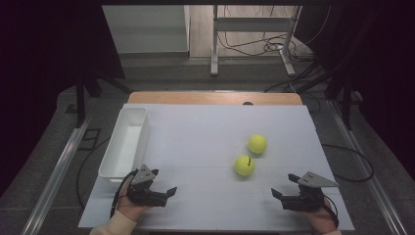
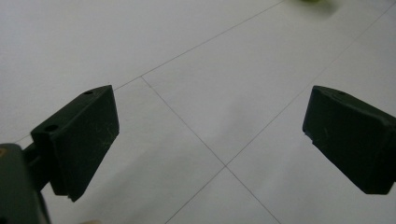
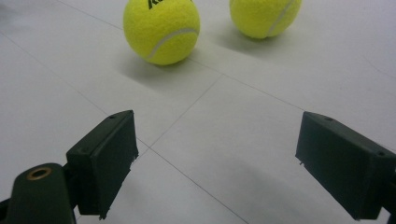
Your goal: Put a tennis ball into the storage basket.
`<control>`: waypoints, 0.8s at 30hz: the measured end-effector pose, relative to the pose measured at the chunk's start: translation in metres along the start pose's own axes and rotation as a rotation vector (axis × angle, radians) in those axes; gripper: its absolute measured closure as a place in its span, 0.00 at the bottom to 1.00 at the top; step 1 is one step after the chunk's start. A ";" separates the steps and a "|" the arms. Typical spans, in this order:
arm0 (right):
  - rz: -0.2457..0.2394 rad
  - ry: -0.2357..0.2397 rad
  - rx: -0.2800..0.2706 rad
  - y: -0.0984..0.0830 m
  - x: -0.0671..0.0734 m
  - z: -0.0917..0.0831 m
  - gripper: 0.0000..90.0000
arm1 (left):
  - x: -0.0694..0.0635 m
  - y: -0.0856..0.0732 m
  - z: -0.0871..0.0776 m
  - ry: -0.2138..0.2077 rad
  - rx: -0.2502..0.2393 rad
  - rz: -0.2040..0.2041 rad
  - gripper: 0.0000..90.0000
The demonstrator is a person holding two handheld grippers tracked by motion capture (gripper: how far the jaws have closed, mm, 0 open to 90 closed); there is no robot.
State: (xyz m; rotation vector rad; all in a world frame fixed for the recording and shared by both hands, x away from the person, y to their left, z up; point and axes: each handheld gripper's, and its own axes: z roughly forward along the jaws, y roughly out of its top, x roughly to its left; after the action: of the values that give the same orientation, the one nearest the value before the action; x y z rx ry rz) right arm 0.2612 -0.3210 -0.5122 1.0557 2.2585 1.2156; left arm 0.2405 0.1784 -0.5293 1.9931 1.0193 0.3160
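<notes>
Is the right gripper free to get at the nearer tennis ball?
Probably yes. The right gripper is open and empty, and bare white table lies between it and the nearer tennis ball, which sits apart from the other ball.

tennis balls (image 1: 250, 154): 2 | white bin (image 1: 124, 143): 1 | hand-held grippers (image 1: 163, 187): 2 | table (image 1: 205, 132): 1

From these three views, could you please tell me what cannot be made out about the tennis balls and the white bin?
- Print on the nearer tennis ball: cut off by the top edge of the right gripper view, too small in the high view.
- Farther tennis ball: its top is cut off by that same edge.
- Left gripper view: a blurred yellow-green sliver at the top edge.
- White bin: its near end is hidden behind the left gripper.
</notes>
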 end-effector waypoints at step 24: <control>-0.014 0.001 0.031 -0.001 0.002 0.002 0.15 | -0.005 0.004 0.003 -0.023 0.016 0.006 0.06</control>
State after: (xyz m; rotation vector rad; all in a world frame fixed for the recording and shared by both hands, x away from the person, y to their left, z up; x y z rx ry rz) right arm 0.2608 -0.3189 -0.5141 1.0482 2.2892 1.1796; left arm 0.2415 0.1717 -0.5275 2.0096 1.0042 0.2883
